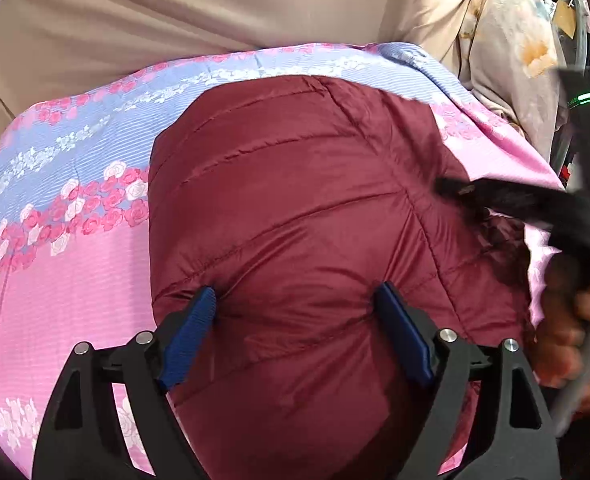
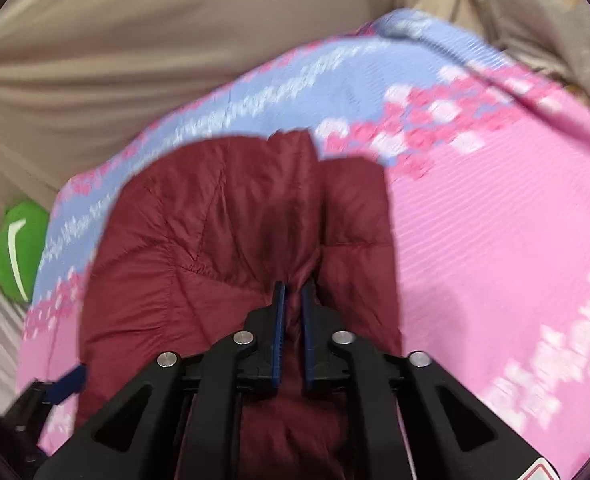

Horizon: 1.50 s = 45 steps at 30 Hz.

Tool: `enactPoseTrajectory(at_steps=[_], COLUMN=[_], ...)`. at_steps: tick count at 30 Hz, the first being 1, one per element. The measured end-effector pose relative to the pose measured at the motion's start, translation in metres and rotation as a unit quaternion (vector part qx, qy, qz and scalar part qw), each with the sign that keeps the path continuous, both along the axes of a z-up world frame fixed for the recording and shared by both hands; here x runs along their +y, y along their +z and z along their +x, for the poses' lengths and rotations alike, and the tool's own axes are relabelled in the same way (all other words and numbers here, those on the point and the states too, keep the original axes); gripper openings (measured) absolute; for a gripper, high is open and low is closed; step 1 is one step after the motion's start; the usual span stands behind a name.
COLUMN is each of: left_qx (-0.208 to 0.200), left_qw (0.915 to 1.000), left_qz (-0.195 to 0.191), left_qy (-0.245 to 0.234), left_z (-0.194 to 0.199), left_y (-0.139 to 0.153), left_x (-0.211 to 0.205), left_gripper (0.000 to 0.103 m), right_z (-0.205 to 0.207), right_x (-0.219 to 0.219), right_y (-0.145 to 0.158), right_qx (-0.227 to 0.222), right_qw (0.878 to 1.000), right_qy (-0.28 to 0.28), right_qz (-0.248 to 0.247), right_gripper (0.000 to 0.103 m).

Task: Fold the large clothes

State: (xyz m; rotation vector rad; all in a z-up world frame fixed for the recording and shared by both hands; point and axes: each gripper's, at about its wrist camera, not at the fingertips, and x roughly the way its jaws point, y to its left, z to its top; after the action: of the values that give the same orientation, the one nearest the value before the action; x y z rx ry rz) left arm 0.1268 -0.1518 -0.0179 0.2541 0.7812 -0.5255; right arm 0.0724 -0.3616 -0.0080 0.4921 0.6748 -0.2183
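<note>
1. The maroon quilted jacket (image 1: 295,208) is lying bunched on a pink and blue floral sheet (image 1: 67,184), with a beige cloth (image 1: 135,20) behind it.
2. Left gripper (image 1: 299,304): jaws wide apart, blue pads resting down on the jacket's puffy surface, fabric bulging between them but nothing pinched.
3. Right gripper (image 2: 293,292): jaws nearly together, clamped on a thin ridge of the jacket's fabric.
4. In the left wrist view the right gripper comes in blurry from the right edge, a hand (image 1: 571,344) wrapped around its handle.
5. A green thing (image 2: 21,248) sits off the sheet's left edge in the right wrist view, can't tell what it is.
</note>
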Motion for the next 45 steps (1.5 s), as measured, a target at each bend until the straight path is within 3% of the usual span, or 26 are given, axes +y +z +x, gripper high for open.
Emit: enactPoseTrajectory(at_steps=[3,7,12,13,15,20,25,28,32,34,37,41,45], left_qx=[0.008,0.023,0.043,0.042,0.051,0.047,0.069,0.048,0.009,0.001,-0.005,0.022,0.033], left_qw=[0.9999,0.9986,0.9968,0.9973,0.9980,0.9986,0.9976,0.9984,0.9982,0.9981,0.9983,0.9989,0.9988], left_qz=[-0.008,-0.040,-0.035,-0.025,-0.006,0.022,0.000,-0.025,-0.057,-0.060,-0.058,-0.040,-0.029], left_qy=[0.000,-0.026,-0.058,-0.054,-0.037,-0.012,-0.004,-0.012,-0.014,-0.010,-0.003,0.009,0.022], left_z=[-0.003,-0.027,-0.061,-0.062,-0.060,-0.053,-0.054,-0.063,-0.064,-0.057,-0.044,-0.020,-0.004], left_y=[0.005,0.021,0.015,0.009,-0.007,-0.032,-0.023,0.003,0.037,0.046,0.049,0.030,0.009], left_x=[0.011,0.034,0.049,0.049,0.050,0.047,0.058,0.068,0.069,0.062,0.049,0.031,0.028], left_gripper=[0.079,0.079,0.079,0.081,0.081,0.086,0.084,0.083,0.083,0.083,0.083,0.083,0.090], right_z=[-0.042,-0.086,-0.105,-0.103,-0.101,-0.104,-0.111,-0.117,-0.088,-0.065,-0.013,0.053,0.100], right_x=[0.016,0.048,0.069,0.069,0.065,0.053,0.055,0.054,0.052,0.048,0.032,0.007,-0.015], right_y=[0.027,0.032,-0.005,-0.015,-0.038,-0.056,-0.036,0.003,0.057,0.071,0.076,0.054,-0.012], right_qx=[-0.042,-0.037,0.014,0.034,0.065,0.061,0.063,0.015,-0.047,-0.056,-0.045,0.009,0.095], right_qw=[0.998,0.995,0.991,0.991,0.990,0.993,0.993,0.994,0.990,0.988,0.991,0.996,0.994], right_qy=[0.031,0.083,0.115,0.109,0.091,0.094,0.085,0.083,0.097,0.092,0.089,0.058,0.044], right_qz=[-0.019,-0.047,-0.065,-0.075,-0.080,-0.042,-0.056,-0.069,-0.096,-0.112,-0.085,-0.071,-0.040], right_gripper=[0.011,0.011,0.011,0.002,0.001,0.000,0.002,0.005,0.005,0.005,0.005,0.005,0.000])
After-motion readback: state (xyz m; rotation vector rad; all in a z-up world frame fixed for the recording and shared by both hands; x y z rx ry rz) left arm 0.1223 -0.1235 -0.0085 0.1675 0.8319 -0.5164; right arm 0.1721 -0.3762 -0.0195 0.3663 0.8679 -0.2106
